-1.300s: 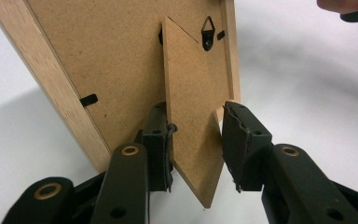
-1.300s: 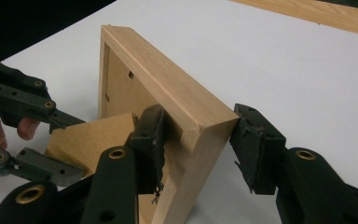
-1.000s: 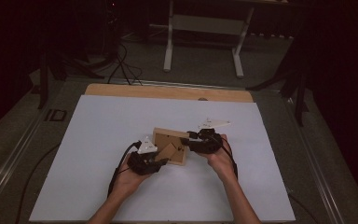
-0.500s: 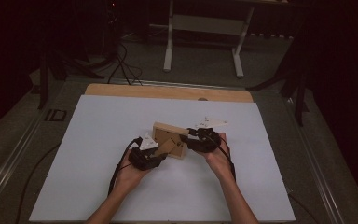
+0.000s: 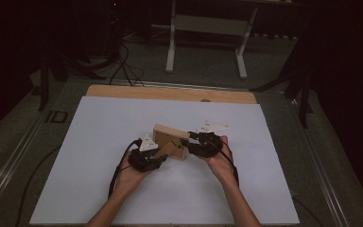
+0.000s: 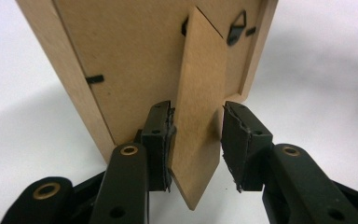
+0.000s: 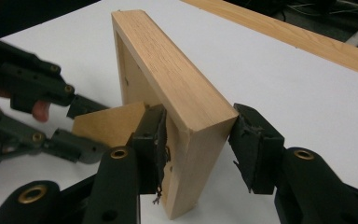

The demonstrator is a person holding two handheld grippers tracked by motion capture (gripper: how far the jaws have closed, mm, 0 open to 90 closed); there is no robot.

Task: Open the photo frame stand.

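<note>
Wooden picture frame (image 5: pixel 170 142) stood on edge mid-table, back side toward the person, a gripper at each end

Left gripper (image 6: pixel 196 140) jaws have just been opening; the frame's fold-out cardboard stand (image 6: pixel 199 121) sits between them, one pad touching, the other clear of it; right gripper (image 7: pixel 200 140) pinches the frame's side rail across its thickness, both pads pressed on; frame rests on the white table sheet (image 5: pixel 99 123)

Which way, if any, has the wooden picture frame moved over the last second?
Yes, slightly. In the high view the picture frame has shifted up the picture, toward the wooden strip at the far edge.
</note>
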